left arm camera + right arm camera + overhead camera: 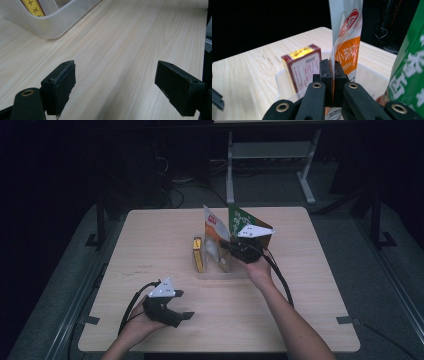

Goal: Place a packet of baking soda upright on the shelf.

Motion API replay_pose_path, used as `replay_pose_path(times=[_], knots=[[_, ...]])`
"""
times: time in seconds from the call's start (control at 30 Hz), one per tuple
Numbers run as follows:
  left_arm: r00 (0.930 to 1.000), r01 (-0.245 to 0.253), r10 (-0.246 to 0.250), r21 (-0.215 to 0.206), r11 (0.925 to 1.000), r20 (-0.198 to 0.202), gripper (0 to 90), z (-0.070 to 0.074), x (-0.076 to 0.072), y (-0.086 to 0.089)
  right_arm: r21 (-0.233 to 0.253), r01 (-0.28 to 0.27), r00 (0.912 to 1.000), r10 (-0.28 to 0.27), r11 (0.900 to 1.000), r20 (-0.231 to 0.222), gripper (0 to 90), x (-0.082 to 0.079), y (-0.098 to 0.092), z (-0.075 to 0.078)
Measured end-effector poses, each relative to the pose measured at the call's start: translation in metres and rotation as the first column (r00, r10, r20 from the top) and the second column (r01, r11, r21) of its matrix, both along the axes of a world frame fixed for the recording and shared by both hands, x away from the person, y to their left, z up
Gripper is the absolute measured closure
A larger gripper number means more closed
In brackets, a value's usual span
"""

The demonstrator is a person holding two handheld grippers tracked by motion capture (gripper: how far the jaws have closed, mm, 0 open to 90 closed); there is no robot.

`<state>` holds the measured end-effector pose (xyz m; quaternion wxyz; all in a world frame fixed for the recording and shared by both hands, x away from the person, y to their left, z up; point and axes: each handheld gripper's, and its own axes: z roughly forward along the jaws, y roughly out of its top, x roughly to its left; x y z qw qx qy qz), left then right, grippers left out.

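Clamping the orange-and-white snack pouch [345,47] between its jaws, your right gripper [333,75] holds it upright over the clear plastic bin [220,272] at the centre of the high view; the pads are pressed together on the pouch's edge, with no gap showing. The pouch stands inside the bin's outline, though whether its bottom rests on the bin floor you cannot tell from these views. Two things are already in there — the red-and-yellow box [303,67] standing on edge at the left of the pouch, and the green snack bag [409,70] at the far right of the right gripper view, just beside your gripper. Your left gripper [170,307] sits low in the lower left of the high view, jaws spread wide over bare wooden table [140,40], gripping nothing; the bin's corner shows at the upper left of its own view. Packing looks nearly finished; what remains, by my reading, is settling the pouch and letting go — no loose items lie on the table.
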<state>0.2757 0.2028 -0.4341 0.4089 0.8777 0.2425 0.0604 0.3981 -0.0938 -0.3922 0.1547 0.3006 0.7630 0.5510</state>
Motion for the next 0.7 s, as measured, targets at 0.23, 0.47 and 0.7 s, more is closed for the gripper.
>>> replay_pose_path(times=[0.23, 0.47, 0.7], knots=[[1.0, 0.006, -0.006, 0.01, 0.9999, -0.002, 16.3, -0.001, 0.0, -0.001, -0.018, -0.014, 0.9998, 0.014, 1.0, -0.011, 90.0, -0.006, 0.0, -0.006], [0.9999, 0.008, -0.008, 0.015, 0.9999, -0.007, 16.3, -0.003, 0.001, -0.002, -0.044, -0.004, 0.9999, 0.003, 0.999, -0.015, 89.7, -0.009, -0.004, -0.008], [0.9999, 0.003, -0.003, 0.009, 1.0, -0.011, 16.3, -0.004, 0.001, -0.002, -0.032, -0.011, 0.9995, 0.011, 0.999, -0.03, 76.2, -0.016, -0.013, 0.004]])
